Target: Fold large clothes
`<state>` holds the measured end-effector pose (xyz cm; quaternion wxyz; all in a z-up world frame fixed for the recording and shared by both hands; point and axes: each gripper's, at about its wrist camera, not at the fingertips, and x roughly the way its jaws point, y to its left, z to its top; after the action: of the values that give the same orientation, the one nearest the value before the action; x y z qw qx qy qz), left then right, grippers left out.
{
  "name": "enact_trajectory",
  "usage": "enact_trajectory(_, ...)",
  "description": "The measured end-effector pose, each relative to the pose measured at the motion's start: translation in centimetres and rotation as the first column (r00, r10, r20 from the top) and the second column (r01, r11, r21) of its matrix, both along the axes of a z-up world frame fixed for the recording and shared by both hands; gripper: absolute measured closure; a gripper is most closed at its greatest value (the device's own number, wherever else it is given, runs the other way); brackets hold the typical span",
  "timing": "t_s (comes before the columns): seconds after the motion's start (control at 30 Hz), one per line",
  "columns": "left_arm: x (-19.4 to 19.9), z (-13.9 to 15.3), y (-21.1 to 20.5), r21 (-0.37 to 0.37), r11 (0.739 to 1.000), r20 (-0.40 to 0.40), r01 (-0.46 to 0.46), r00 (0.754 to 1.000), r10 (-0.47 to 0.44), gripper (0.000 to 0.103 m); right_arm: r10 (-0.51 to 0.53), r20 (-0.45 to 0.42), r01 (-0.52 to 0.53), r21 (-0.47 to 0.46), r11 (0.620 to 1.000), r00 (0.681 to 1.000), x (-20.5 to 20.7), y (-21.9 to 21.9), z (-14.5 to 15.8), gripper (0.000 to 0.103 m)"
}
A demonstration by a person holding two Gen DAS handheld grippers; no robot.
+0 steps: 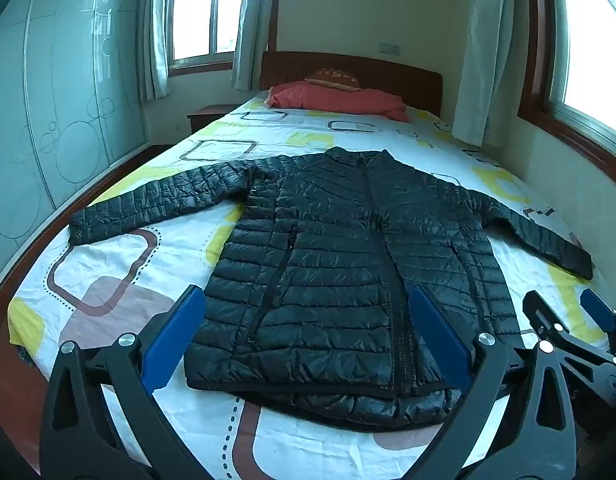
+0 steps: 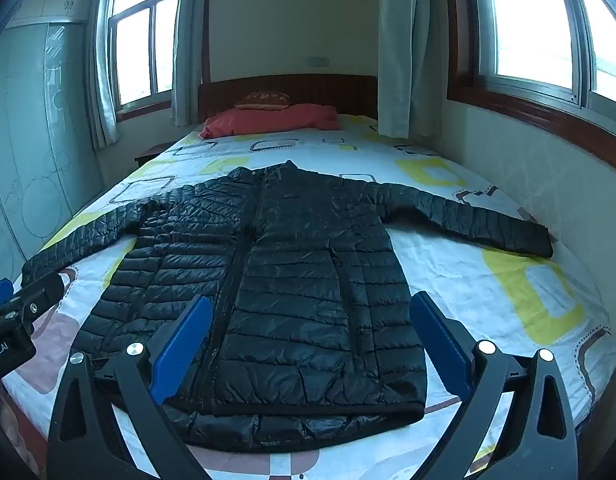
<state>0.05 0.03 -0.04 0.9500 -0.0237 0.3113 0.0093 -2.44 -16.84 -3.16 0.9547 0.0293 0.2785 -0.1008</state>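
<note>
A black quilted puffer jacket [image 1: 340, 264] lies flat on the bed, zipped, collar away from me, both sleeves spread out to the sides. It also shows in the right wrist view [image 2: 291, 280]. My left gripper [image 1: 308, 340] is open and empty, held above the jacket's hem on its left half. My right gripper [image 2: 308, 340] is open and empty, held above the hem on the right half. The right gripper also shows at the right edge of the left wrist view [image 1: 568, 324], and the left gripper shows at the left edge of the right wrist view [image 2: 11, 312].
The bed [image 1: 119, 280] has a white sheet with yellow and brown squares. A red pillow [image 1: 336, 100] and a wooden headboard [image 1: 388, 72] are at the far end. A wall [image 2: 548, 184] runs along the bed's right side, a wardrobe [image 1: 47, 120] stands left.
</note>
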Motion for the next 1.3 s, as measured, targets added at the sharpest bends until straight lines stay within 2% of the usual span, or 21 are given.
enact_trajectory(0.4, -1.01, 0.04, 0.16, -0.010, 1.000, -0.001, 0.001, 1.000, -0.001, 0.002, 0.001, -0.010, -0.001, 0.013, 1.000, 1.000, -0.26, -0.32, 0.08, 0.005)
enact_trajectory(1.3, -0.40, -0.26, 0.11, -0.006, 1.000, -0.009, 0.001, 1.000, -0.001, 0.002, -0.001, -0.009, 0.001, 0.011, 1.000, 1.000, -0.54, 0.02, 0.12, 0.005)
